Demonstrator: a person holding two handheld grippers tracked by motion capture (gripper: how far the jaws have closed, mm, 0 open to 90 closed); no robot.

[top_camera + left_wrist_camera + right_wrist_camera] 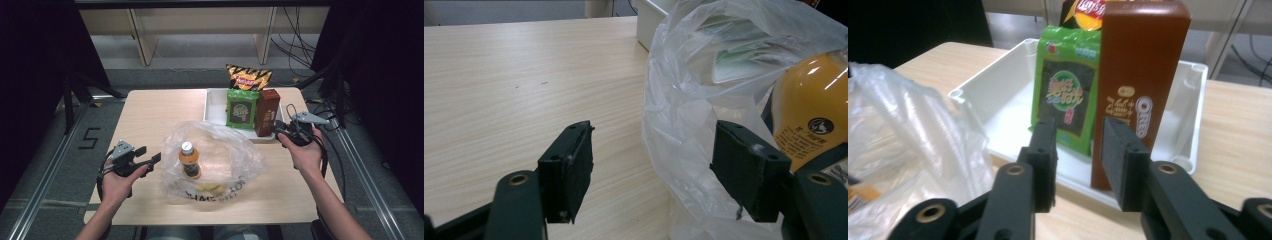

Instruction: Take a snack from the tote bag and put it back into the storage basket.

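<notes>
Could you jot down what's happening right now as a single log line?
left gripper: open at plastic bag edge | right gripper: open before brown box in white tray | orange bottle: upright in bag

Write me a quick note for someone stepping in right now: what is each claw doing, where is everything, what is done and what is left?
Left claw: open, at the edge of the clear plastic bag, gripping nothing.
Right claw: jaws narrowed, just in front of the brown box, not clamped on it.
Orange drink bottle stands upright in the bag.
The brown box, green seaweed pack and chips bag stand in the white tray.
Done: bottle bagged. Left, probably: move the tray's three snacks into the bag, brown box first.
</notes>
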